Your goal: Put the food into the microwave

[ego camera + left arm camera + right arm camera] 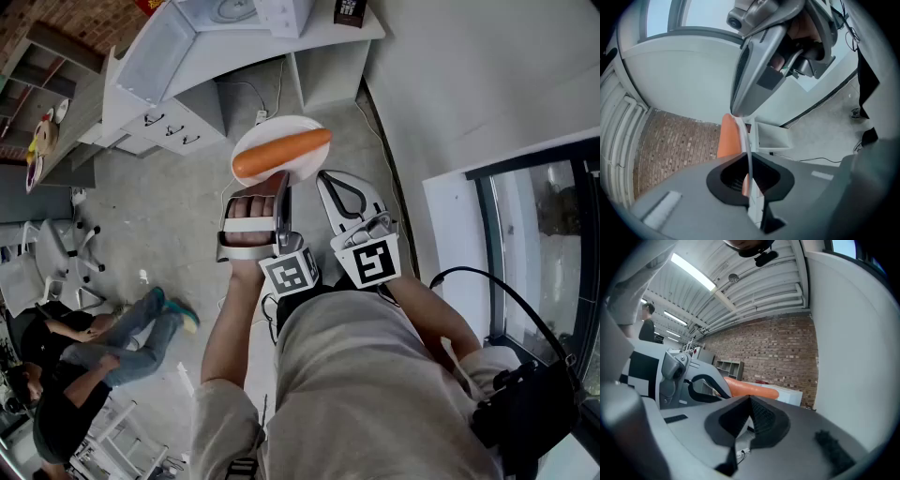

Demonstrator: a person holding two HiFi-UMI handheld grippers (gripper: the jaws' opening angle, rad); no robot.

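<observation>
Head view: we look steeply down at the floor [178, 187].
Gripper views: close along their jaws, facing the brick wall [773, 348].
Shared: orange food [281, 153] in all three; plate [272, 127] in two.

The room around me

Below me is a gray floor [159, 225], with a thin cable [378, 141] lying along the white wall [469, 84]. A white bench [323, 37] stands by that wall, and white drawers [169, 127] with dark handles are beside it. A person [122, 342] in blue jeans sits on the floor, near a white chair [66, 258]. A big window [548, 244] is on my right. Far off I see a brick wall [778, 348], a gray shelf [727, 367] against it, and long lights [691, 270] on the ceiling.
</observation>
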